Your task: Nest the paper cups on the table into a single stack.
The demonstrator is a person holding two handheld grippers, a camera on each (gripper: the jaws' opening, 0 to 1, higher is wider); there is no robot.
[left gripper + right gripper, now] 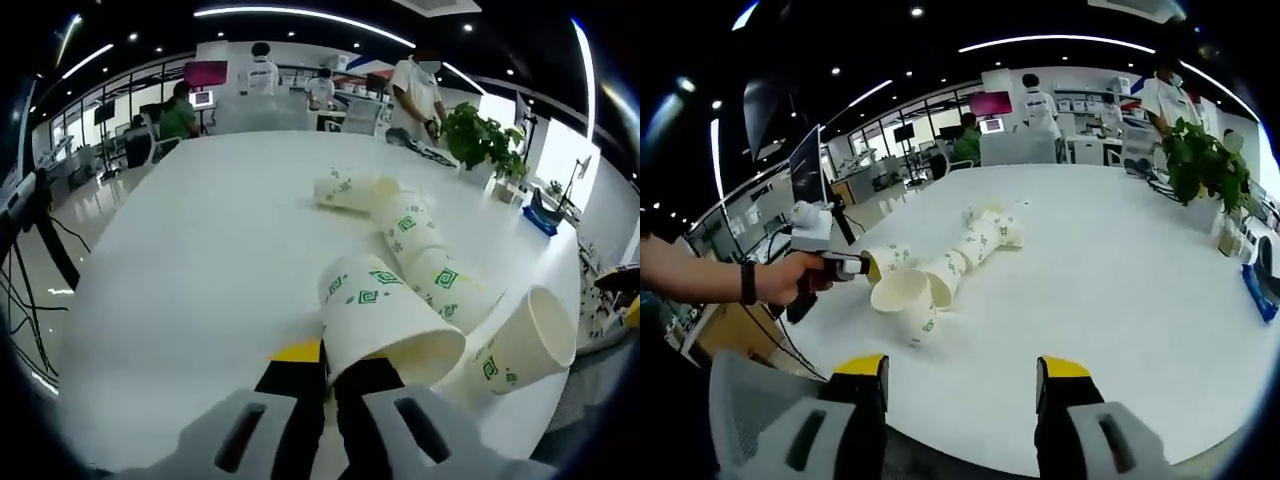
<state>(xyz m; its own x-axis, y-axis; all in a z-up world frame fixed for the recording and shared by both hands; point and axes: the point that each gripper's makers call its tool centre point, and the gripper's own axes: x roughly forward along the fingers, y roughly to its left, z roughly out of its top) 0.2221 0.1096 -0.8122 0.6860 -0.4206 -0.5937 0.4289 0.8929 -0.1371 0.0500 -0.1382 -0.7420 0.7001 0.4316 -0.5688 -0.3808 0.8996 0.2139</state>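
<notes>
L gripper (330, 375) clamps my cup (385, 320) by rim. R gripper (962, 385) wide open, idle. Keep cup level, slide into cup just ahead-right (520, 350).

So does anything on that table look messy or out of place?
Yes. The paper cups lie tipped on their sides in a loose row across the white table, none standing upright. The left tongs are clamped on one cup's rim, holding it sideways. The right tongs are open and away from the cups.

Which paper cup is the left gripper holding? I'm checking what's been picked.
The cup nearest the left gripper, its rim pinched between the jaws; the other cups lie free on the table.
</notes>
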